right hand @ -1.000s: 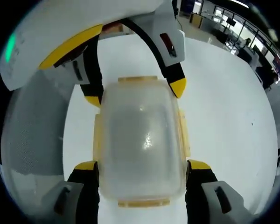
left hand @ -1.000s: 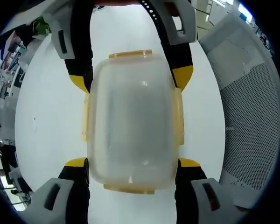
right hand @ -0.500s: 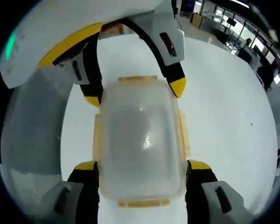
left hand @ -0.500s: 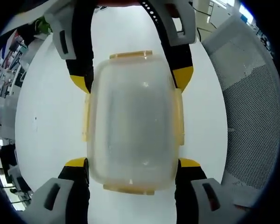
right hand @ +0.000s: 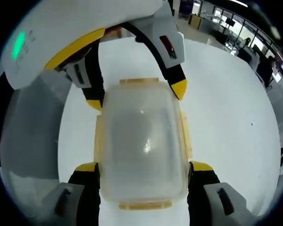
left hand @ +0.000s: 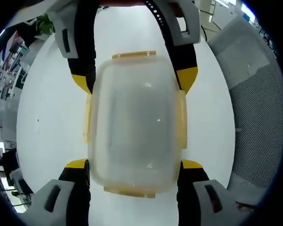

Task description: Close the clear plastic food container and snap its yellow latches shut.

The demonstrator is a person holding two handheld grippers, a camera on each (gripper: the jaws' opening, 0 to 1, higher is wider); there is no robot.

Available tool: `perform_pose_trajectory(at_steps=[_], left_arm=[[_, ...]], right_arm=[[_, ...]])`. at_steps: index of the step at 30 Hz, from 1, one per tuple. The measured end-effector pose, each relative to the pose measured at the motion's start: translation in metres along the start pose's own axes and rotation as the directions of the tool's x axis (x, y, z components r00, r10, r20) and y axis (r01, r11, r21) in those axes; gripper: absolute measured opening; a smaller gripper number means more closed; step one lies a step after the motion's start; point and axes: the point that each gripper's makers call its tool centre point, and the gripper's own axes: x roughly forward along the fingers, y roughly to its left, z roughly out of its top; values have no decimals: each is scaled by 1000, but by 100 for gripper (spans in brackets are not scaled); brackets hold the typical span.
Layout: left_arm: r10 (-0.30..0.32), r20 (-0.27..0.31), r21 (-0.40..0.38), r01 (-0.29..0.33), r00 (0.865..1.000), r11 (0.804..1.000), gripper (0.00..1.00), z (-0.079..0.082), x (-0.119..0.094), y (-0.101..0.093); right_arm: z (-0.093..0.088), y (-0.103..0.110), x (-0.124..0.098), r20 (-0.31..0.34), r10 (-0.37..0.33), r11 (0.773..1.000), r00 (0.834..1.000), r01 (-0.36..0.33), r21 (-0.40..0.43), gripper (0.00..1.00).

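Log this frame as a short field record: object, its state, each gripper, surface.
object: clear plastic food container with yellow latches
lid: on
left gripper: jaws at the container's two sides, near end
right gripper: jaws at the opposite end's two sides
grip contact: cannot tell
surface: white table

Frosted lid hides the container's inside; latches' engagement cannot be told
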Motion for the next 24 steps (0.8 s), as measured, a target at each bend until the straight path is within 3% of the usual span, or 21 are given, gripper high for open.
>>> perform_pose_trajectory(at_steps=[24], left_arm=[[8,21,-50,-7,1000,999,76,2,5,27]], right_arm=[[0,-30,1,-10,18,999,1000,-18,-36,76]])
